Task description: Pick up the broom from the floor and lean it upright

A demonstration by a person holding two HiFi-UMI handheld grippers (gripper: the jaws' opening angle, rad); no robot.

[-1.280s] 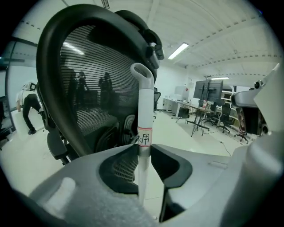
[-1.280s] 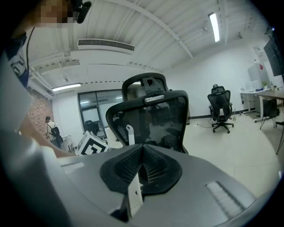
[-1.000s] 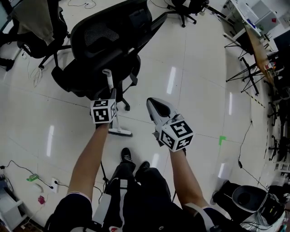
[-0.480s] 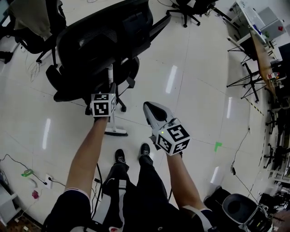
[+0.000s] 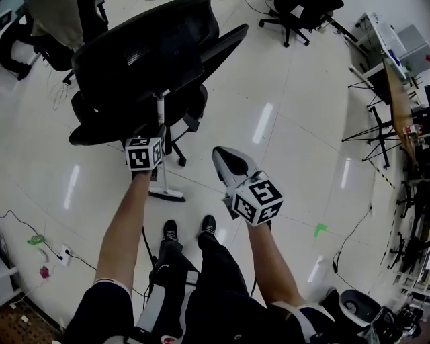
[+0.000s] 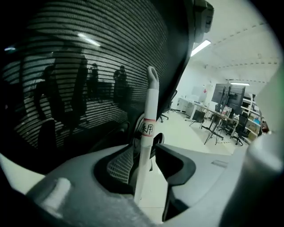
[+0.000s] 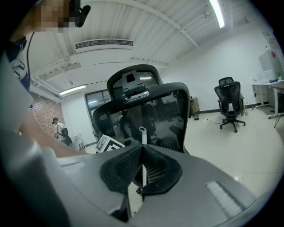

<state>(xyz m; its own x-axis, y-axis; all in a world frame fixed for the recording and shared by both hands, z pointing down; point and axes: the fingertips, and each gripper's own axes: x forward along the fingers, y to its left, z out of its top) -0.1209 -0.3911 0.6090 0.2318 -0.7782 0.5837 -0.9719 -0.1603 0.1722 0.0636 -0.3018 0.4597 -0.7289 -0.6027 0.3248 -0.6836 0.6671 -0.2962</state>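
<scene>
The broom stands upright on the floor, its white handle leaning against the black office chair and its head on the tiles. My left gripper is at the handle's middle. In the left gripper view the handle runs up between the jaws, which are opening: it lies close to the left pad with a gap to the right pad. My right gripper hovers to the right of the broom, jaws together on nothing. In its view the handle shows beyond the tips.
The chair's mesh back fills the left gripper view just behind the handle. More office chairs and desks stand far off to the right. The person's feet are just behind the broom head. Cables and a power strip lie at the left.
The left gripper and the broom have shifted a little left toward the chair, and the handle stands nearer to upright. The right gripper has stayed beside them.
</scene>
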